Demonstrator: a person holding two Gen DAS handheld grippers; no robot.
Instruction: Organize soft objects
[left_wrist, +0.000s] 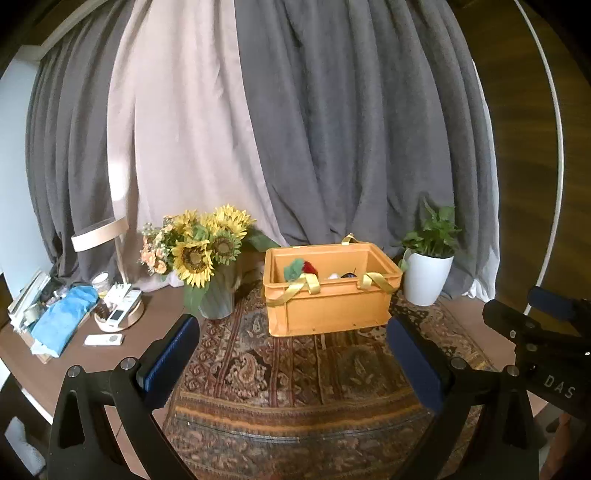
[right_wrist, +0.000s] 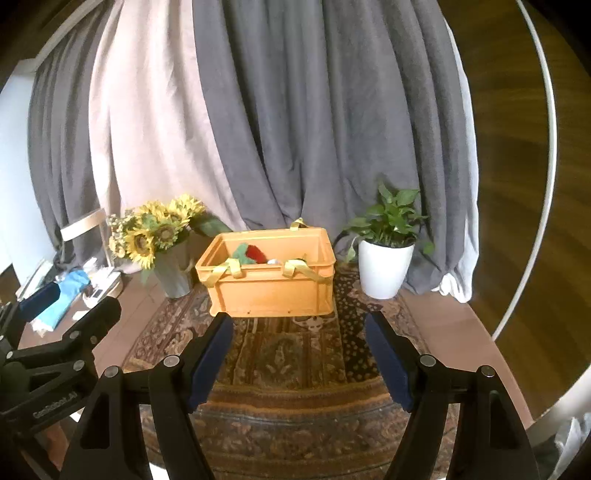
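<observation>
An orange plastic crate (left_wrist: 328, 308) (right_wrist: 271, 286) with yellow ribbon handles stands on a patterned rug. Inside it lie soft toys: a green and red one (left_wrist: 301, 268) (right_wrist: 251, 254), and a white and a dark one that are mostly hidden by the wall. My left gripper (left_wrist: 291, 339) hangs open in front of the crate, nothing between its blue pads. My right gripper (right_wrist: 299, 332) is open too, close to the crate's front wall, holding nothing. Each gripper shows at the edge of the other's view.
A vase of sunflowers (left_wrist: 207, 254) (right_wrist: 159, 236) stands left of the crate, a white potted plant (left_wrist: 426, 266) (right_wrist: 386, 254) right of it. On the brown table (left_wrist: 96, 354) at far left lie a blue cloth (left_wrist: 62, 321), remotes and a round tray. Grey and beige curtains hang behind.
</observation>
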